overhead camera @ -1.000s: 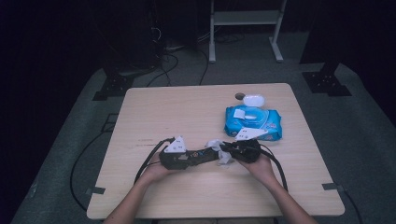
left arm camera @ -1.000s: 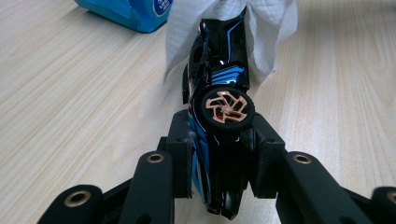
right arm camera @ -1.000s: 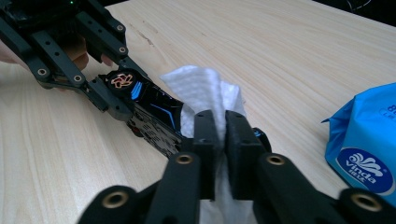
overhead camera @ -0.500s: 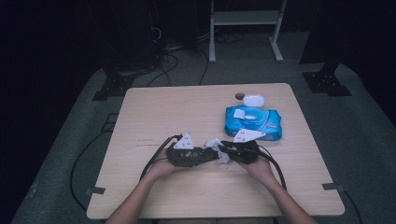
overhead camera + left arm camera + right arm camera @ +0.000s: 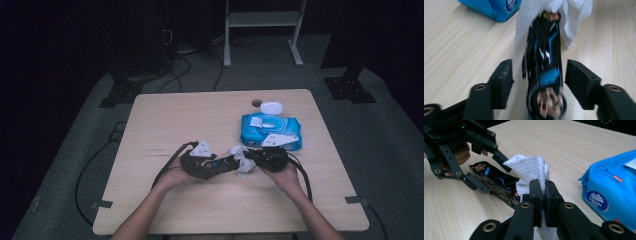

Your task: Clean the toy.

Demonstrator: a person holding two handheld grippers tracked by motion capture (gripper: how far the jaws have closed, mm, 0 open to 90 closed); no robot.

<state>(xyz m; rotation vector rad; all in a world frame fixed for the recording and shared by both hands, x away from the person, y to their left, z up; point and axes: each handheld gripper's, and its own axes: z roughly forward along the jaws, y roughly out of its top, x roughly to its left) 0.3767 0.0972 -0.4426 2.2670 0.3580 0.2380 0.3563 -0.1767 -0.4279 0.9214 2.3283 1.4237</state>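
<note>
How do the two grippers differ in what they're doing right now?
The left gripper stands open, its jaws either side of a black and blue toy car without pressing it; the right gripper is shut on a white wipe. The left points along the car, the right meets its far end. Both sit low over the table.

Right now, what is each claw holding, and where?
Right claw pinches the white wipe at its lower folds. Left claw stands open around the black toy car.

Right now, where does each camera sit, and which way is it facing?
High view: above the table's near edge, facing forward and down; both forearms enter from below.
Left gripper view: on the left gripper, looking along open jaws beside the black tube.
Right gripper view: on the right gripper, clamping the white wipe.
All share tube, wipe and blue pack.
</note>
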